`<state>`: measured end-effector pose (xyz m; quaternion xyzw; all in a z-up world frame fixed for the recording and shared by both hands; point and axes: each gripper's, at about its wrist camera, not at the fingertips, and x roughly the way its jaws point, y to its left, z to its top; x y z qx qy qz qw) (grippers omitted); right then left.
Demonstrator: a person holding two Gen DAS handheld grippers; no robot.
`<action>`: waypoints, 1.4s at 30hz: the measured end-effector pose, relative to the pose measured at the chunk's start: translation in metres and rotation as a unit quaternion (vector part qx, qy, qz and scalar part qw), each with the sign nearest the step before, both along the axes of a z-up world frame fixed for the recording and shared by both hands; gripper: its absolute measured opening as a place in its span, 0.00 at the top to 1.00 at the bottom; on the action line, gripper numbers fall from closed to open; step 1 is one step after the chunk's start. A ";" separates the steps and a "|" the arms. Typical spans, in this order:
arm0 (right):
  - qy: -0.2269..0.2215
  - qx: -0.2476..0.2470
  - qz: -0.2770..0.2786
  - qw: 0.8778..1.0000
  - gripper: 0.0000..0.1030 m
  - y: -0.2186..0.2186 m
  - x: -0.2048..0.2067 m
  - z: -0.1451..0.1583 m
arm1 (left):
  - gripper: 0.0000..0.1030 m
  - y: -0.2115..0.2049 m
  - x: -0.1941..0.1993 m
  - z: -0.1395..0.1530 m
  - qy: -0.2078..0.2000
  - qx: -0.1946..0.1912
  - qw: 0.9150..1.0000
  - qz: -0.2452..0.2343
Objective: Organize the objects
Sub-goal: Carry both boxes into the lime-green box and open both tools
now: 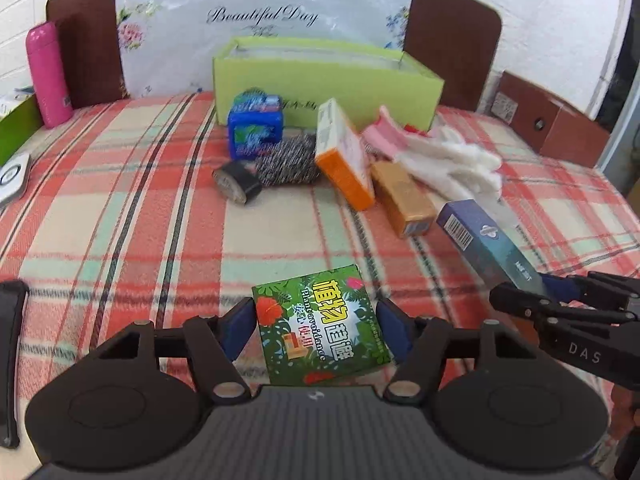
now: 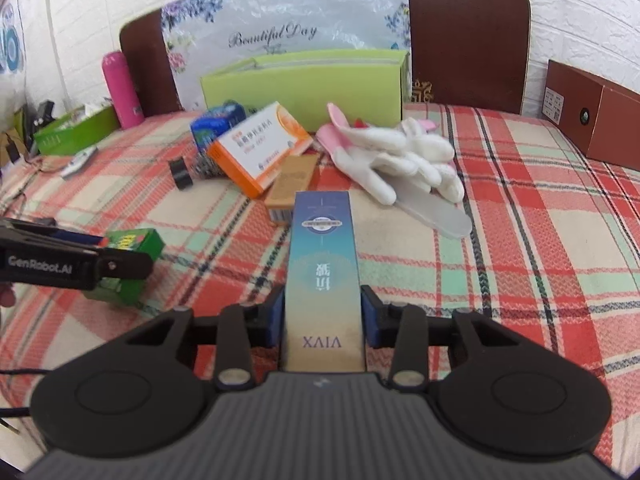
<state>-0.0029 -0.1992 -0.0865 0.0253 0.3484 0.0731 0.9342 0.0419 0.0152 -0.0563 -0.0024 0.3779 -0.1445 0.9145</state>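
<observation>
Plaid bedspread (image 1: pixel 120 200), clutter mid-bed. Your left gripper (image 1: pixel 316 320) pinches the green box (image 1: pixel 322 328); right gripper (image 2: pixel 322 316) clamps the blue carton (image 2: pixel 322 264) (both lifted, probably bound for the lime bin (image 1: pixel 320 80)).

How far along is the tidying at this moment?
Early. Nothing visibly sits in the lime-green box yet. In hand: the left gripper clamps the green leaf-print box, the right gripper the tall blue box. Left loose on the plaid cloth: orange box, tape roll, white gloves.
</observation>
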 end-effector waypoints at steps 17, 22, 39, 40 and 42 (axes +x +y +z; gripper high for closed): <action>-0.114 0.010 0.009 0.993 0.63 -0.020 0.109 0.090 | 0.33 -0.030 0.091 0.117 -0.136 -0.037 0.990 -0.026; -0.120 0.003 -0.005 0.993 0.63 -0.026 0.173 0.094 | 0.33 -0.035 0.154 0.124 -0.127 -0.054 0.990 -0.004; -0.103 -0.043 0.013 0.994 0.35 -0.016 0.307 0.036 | 0.19 -0.042 0.273 0.074 -0.102 -0.029 0.993 0.057; -0.107 -0.045 0.007 0.993 0.33 -0.017 0.306 0.033 | 0.19 -0.040 0.274 0.069 -0.096 -0.024 0.993 0.058; -0.116 -0.035 0.010 0.993 0.25 -0.022 0.302 0.031 | 0.19 -0.034 0.271 0.064 -0.088 -0.024 0.994 0.065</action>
